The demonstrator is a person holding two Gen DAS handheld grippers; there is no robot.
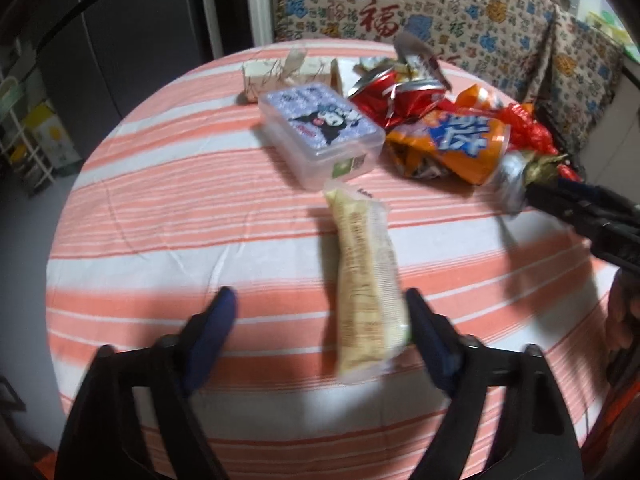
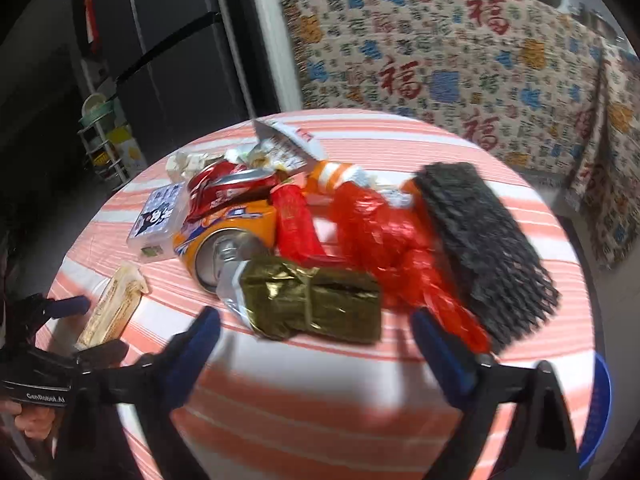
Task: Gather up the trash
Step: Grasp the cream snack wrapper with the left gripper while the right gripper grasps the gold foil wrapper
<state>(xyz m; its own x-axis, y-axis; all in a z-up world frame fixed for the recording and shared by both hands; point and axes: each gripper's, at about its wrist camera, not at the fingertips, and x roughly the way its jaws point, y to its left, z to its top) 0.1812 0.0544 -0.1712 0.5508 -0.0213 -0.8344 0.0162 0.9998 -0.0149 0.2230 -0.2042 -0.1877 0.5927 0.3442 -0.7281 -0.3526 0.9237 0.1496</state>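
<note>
A round table in a pink and white striped cloth holds a pile of trash. My left gripper is open, and a long cream snack wrapper lies between its fingers, against the right one. The wrapper also shows in the right wrist view. My right gripper is open just in front of a gold foil packet. Behind the packet lie an orange can, red plastic wrappers and a black foam net. The right gripper shows at the right edge of the left wrist view.
A clear plastic box with a cartoon lid stands mid-table, with a crushed red can and a pale carton behind it. A patterned sofa cover rises beyond the table. A blue rim shows low right.
</note>
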